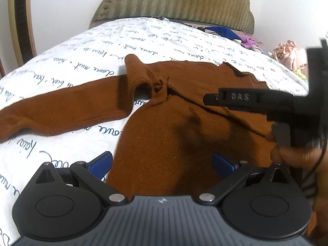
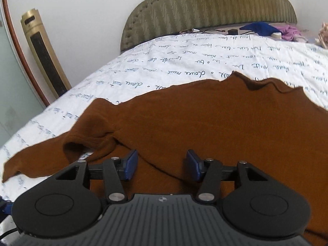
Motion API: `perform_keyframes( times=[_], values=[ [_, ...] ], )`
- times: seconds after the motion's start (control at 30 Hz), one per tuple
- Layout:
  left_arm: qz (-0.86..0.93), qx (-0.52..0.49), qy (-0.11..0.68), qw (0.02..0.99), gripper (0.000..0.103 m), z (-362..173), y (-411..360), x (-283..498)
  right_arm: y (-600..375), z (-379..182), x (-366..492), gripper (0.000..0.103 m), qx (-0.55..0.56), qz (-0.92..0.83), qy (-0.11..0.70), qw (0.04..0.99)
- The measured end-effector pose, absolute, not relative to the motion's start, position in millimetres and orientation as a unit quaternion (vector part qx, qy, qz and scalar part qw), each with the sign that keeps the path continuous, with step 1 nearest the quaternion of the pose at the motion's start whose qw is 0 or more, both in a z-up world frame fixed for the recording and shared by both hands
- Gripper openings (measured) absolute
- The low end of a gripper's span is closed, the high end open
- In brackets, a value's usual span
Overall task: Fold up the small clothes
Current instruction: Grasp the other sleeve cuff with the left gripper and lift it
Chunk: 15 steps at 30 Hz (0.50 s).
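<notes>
We have a brown long-sleeved sweater (image 2: 215, 123) lying on the bed (image 2: 184, 61), its neckline toward the headboard (image 2: 215, 10) and its body spread mostly flat over the white sheet with handwriting print. One sleeve (image 1: 61, 106) stretches out sideways across the sheet, and where it meets the shoulder the fabric is bunched and puckered into a small ridge. The other side of the garment runs out of view, so we cannot tell how that sleeve lies.

As we judge it, the folding has barely begun: no sleeve is turned in over the body and the body is not doubled, so the smoothing of the shoulder, both sleeve folds and the final fold of the body all remain.

Our left tool (image 1: 162, 162) hovers over the lower body of the sweater with its blue pads wide apart, grasping nothing. Our right tool (image 2: 162, 164) sits low over the fabric near the armpit seam, its pads also parted with cloth between them but not pinched.

Beyond the sweater, a loose heap of other clothes (image 1: 291, 53) waits near the far corner of the bed, blue and purple pieces among them, so more than this one garment appears left to fold.
</notes>
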<state>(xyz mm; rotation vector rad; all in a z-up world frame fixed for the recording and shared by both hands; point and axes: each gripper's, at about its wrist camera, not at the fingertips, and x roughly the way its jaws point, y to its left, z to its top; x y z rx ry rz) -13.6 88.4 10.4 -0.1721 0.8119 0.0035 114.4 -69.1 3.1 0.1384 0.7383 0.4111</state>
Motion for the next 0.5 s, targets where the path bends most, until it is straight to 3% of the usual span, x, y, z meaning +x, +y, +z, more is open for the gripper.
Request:
perform_keyframes(
  times=[0.5],
  values=[
    [0.028,-0.071,0.383,0.921,0.103,23.2,87.5,-23.9,-67.0,5.9,85.3,0.066,0.072,0.218,0.349,0.909]
  ],
)
